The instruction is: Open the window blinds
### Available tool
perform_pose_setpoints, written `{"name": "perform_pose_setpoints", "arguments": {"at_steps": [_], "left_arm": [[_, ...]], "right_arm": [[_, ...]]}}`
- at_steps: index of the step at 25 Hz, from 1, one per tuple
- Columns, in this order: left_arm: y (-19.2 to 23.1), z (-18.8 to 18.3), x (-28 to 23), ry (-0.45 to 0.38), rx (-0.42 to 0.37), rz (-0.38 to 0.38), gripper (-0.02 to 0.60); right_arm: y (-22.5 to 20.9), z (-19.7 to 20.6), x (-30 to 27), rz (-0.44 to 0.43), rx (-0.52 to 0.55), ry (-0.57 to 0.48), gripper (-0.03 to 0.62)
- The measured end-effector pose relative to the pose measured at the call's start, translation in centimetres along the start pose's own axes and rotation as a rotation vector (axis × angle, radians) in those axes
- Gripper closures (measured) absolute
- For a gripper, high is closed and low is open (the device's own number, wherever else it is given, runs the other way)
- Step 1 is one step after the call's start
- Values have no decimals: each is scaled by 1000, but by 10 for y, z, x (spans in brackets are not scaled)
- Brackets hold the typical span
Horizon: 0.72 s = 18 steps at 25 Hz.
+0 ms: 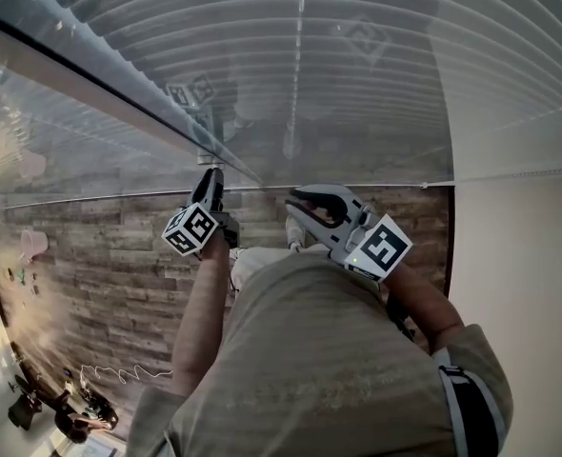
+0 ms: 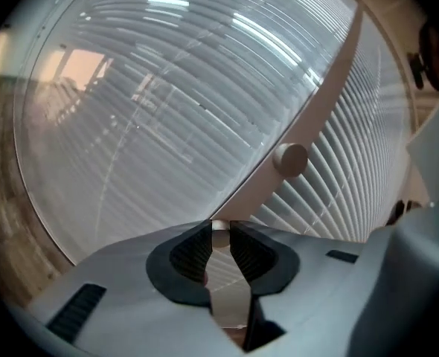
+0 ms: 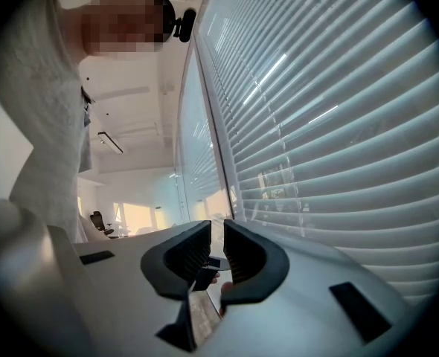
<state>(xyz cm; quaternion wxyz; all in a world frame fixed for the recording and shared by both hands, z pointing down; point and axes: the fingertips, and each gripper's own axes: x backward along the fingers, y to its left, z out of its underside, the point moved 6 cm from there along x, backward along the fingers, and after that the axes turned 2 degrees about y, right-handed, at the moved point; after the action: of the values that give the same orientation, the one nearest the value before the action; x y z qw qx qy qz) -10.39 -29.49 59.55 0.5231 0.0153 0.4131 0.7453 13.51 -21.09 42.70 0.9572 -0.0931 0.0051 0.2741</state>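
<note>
Only the left gripper view shows the grip. The left hand-held gripper is clamped on the lower end of a beige tilt wand, which slants up and to the right from its jaws, with a round knob on it. The right gripper view shows the right hand-held gripper with its jaws nearly together (a narrow slit, nothing clear inside). The window blinds hang just ahead of both, their white slats overlapping. In the head view, a wood-plank floor lies below both and a pale wall stands beyond the right one.
</note>
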Motion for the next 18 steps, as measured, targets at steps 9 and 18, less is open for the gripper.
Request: {"name": "perform_pose_setpoints", "arguments": {"at_steps": [9, 18], "left_arm": [[16, 8, 0, -97, 628, 294, 494], [19, 0, 0, -72, 595, 378, 490]], "right_arm": [[9, 0, 1, 13, -21, 2, 539], [12, -7, -10, 15, -6, 9, 539]]}}
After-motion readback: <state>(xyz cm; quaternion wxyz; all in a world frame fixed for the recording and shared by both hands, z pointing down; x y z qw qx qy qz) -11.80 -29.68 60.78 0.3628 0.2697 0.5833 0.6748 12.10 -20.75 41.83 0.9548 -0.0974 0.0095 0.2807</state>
